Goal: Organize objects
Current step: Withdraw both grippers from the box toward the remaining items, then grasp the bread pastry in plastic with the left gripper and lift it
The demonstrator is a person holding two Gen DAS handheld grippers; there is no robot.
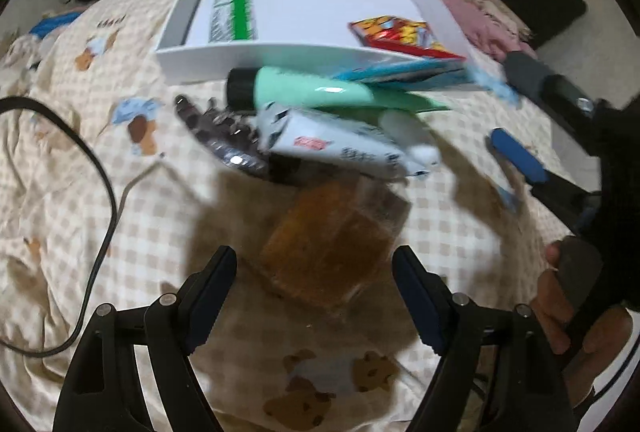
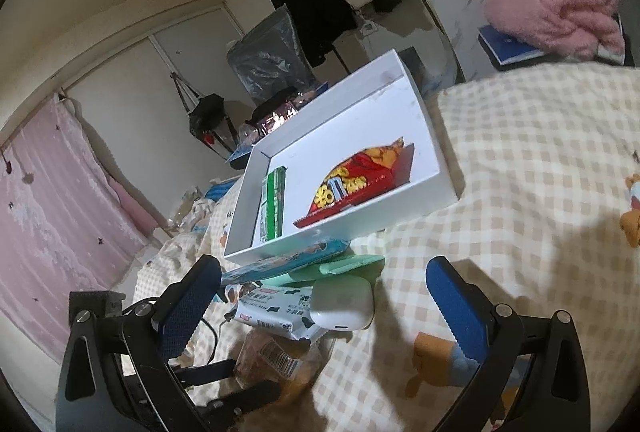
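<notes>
White box [image 1: 192, 58] holds green packet [image 1: 236, 10], red snack bag [image 1: 400, 34]; both hand-held grippers released.

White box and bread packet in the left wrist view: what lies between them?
A mint tube, a blue packet, a white biscuit pack and a white case lie between the box and bread.

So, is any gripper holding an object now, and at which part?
Nothing is held. The left gripper is open above the wrapped bread; the right gripper is open too.
</notes>
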